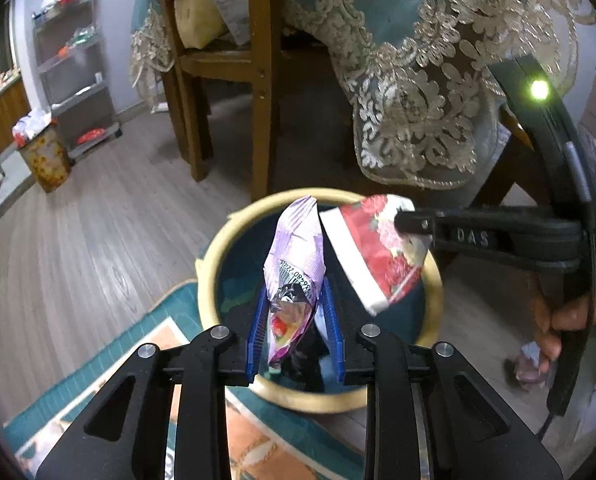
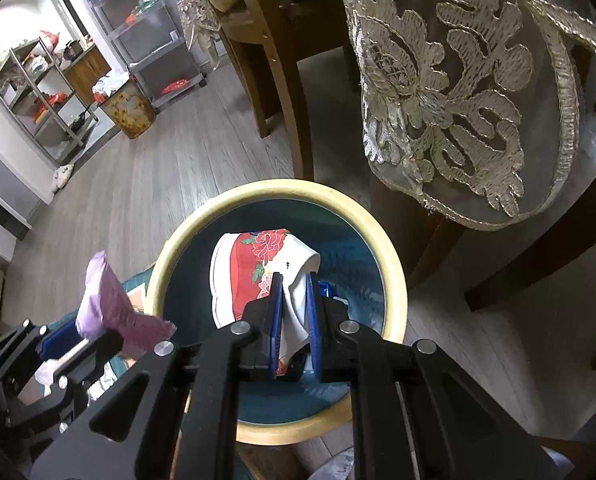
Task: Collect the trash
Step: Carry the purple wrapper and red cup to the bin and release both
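Left claw (image 1: pixel 295 312) apparently pinches purple wrapper (image 1: pixel 295 248); right claw (image 2: pixel 293 308) pinches floral packet (image 2: pixel 253 276) above bin (image 2: pixel 177 240).

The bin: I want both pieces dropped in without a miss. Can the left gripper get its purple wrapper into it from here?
Probably yes. The left gripper holds the purple wrapper right over the bin, whose mouth lies open below.

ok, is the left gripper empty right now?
No: in the left wrist view the left gripper has a purple snack wrapper between its blue pads, above the yellow-rimmed bin.
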`<state>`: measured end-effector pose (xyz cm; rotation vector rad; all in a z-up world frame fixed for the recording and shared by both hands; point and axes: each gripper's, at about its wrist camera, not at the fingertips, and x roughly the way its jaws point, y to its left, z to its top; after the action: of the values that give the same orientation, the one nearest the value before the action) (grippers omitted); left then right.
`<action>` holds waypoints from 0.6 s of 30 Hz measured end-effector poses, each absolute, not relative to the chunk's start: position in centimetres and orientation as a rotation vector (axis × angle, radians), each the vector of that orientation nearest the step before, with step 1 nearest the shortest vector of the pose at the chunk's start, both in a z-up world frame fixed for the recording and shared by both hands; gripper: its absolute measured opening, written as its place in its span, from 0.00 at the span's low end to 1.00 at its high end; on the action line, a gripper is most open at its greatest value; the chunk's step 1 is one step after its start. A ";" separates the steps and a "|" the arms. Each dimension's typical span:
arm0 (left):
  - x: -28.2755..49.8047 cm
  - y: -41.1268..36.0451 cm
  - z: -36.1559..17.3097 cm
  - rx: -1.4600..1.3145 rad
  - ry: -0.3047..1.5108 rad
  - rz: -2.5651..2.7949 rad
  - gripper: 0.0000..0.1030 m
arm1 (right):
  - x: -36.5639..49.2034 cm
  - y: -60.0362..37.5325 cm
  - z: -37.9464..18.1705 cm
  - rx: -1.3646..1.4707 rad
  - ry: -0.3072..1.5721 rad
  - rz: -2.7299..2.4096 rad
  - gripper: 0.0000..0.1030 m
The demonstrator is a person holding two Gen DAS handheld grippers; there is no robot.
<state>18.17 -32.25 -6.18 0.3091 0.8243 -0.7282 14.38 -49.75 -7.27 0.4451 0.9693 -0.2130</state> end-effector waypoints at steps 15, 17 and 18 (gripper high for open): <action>18.7 -30.4 -5.5 0.279 0.787 -0.701 0.54 | 14.5 -49.6 -7.2 0.448 0.974 -0.220 0.12; 18.7 -30.1 -5.4 0.277 0.787 -0.695 0.54 | 14.6 -49.6 -7.3 0.445 0.975 -0.219 0.12; 18.7 -29.9 -5.4 0.278 0.788 -0.692 0.54 | 14.6 -49.5 -7.3 0.443 0.976 -0.218 0.13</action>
<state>18.69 -29.85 -5.43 0.2785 0.7878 -0.6918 14.62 -49.55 -7.30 0.4426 0.9757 -0.2179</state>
